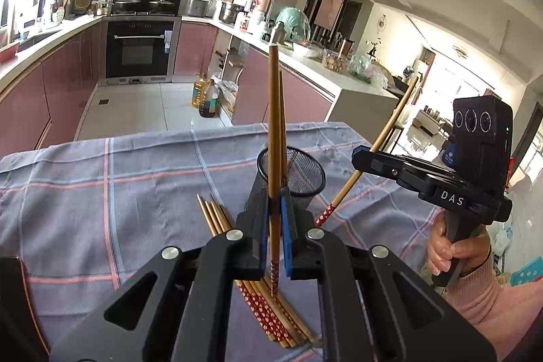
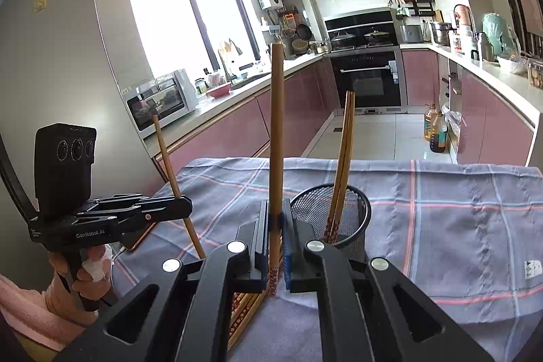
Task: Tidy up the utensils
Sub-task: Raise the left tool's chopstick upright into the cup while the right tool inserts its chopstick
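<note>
Both our grippers pinch one brown chopstick each: left gripper (image 1: 273,219), right gripper (image 2: 275,226). Each chopstick (image 1: 273,138) stands up, red dotted end down. Below, more chopsticks (image 1: 271,318) lie on the worktop's checked cloth (image 1: 118,178). Farther off, two lean in the black mesh cup (image 2: 353,212).

Chopsticks (image 1: 273,124): smooth wood/bamboo w/ red patterned ends. Pen-cup style holder (image 2: 331,216): black wire mesh, metal. Tablecloth (image 1: 118,178): soft woven cloth, matt, creased. Gripper bodies matt black plastic, blue pads (image 1: 285,226), shiny metal pins. Sleeve (image 1: 492,304): pink knit.
</note>
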`<state>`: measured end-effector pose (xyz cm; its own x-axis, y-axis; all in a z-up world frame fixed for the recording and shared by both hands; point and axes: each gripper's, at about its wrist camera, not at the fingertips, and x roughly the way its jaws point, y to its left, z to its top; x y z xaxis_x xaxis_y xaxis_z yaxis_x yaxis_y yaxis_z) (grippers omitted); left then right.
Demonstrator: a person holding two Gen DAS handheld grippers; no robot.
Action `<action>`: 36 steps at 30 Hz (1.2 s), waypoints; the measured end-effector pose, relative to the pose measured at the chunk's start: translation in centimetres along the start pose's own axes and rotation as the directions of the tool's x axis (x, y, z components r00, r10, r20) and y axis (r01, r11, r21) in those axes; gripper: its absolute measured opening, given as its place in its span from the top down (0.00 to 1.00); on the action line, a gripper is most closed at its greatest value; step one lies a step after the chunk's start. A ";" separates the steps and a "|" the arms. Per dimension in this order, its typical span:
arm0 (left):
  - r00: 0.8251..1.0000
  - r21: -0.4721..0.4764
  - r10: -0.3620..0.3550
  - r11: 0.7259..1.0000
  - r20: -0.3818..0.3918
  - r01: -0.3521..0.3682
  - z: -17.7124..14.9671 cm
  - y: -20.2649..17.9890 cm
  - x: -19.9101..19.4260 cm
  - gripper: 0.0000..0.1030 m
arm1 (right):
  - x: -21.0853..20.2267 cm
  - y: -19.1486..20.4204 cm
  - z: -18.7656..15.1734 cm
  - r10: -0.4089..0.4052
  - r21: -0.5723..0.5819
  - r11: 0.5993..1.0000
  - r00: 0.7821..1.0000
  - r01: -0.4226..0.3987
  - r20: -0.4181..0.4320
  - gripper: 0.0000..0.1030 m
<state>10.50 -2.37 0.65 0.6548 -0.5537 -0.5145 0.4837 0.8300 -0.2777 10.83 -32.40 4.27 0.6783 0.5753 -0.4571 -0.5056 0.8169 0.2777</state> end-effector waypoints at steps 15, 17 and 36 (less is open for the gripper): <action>0.991 0.038 -0.014 0.999 0.134 0.009 7.8 -3.1 1.3 0.93 | -1.8 -2.0 5.3 -0.058 -0.036 0.997 0.991 0.063 0.122 0.94; 0.991 0.040 -0.012 0.999 0.134 0.007 8.3 -3.4 1.8 0.93 | -1.5 -2.2 5.4 -0.064 -0.037 0.997 0.990 0.069 0.122 0.94; 0.981 -0.017 -0.011 1.000 0.194 0.014 9.1 -1.8 4.3 0.93 | 2.5 -3.7 4.1 -0.111 -0.009 0.994 0.993 0.112 0.033 0.94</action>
<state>17.73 -6.84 6.34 0.7498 -0.5651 -0.3442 0.4830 0.8230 -0.2989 16.56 -33.79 5.52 0.7474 0.4820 -0.4572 -0.4316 0.8755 0.2173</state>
